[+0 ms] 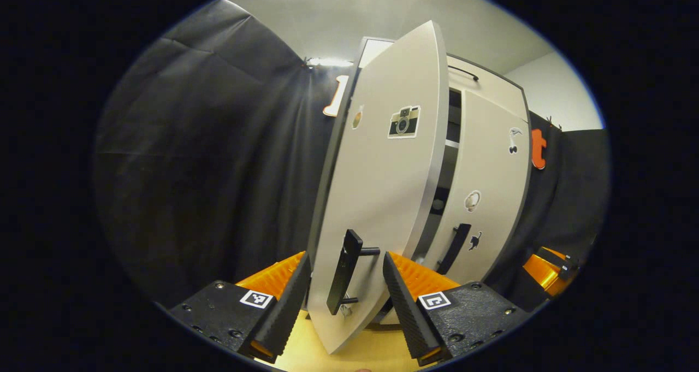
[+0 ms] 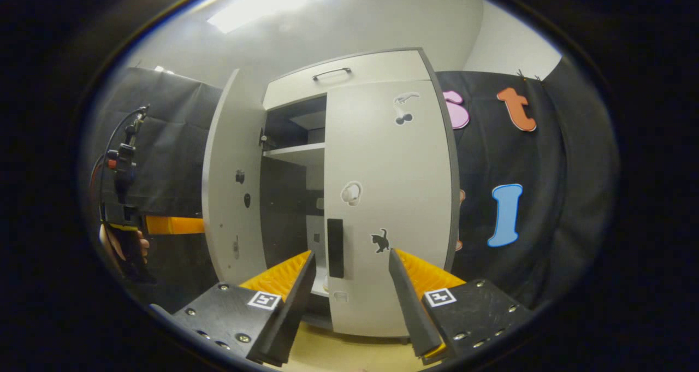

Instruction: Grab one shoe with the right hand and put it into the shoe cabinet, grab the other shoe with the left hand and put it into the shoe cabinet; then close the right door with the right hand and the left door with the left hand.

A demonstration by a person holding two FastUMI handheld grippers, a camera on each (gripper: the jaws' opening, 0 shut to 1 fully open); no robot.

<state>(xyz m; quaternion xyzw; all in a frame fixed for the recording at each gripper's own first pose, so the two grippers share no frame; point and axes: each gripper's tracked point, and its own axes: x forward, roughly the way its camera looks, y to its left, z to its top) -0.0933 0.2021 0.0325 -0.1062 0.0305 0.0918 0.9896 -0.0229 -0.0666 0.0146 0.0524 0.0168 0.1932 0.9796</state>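
The shoe cabinet [image 2: 360, 69] is grey-white with stickers on its doors. Its right door [image 2: 387, 197] lies shut against the frame, with its black handle [image 2: 335, 248] just ahead of my open right gripper [image 2: 350, 263]. The left door [image 1: 382, 186] stands partly open, its outer face turned to me. My left gripper [image 1: 345, 260] is open, and the left door's black handle [image 1: 344, 273] stands between its fingers. Dark shelves [image 2: 295, 151] show through the gap. In the right gripper view, a hand holds the left gripper [image 2: 125, 219] behind the open left door [image 2: 229, 186].
Black cloth walls [image 1: 218, 159] close in on both sides of the cabinet. A drawer with a thin handle [image 2: 331, 72] sits above the doors. The floor [image 1: 360, 350] in front is pale wood. The right gripper [image 1: 551, 268] shows low at the far right of the left gripper view.
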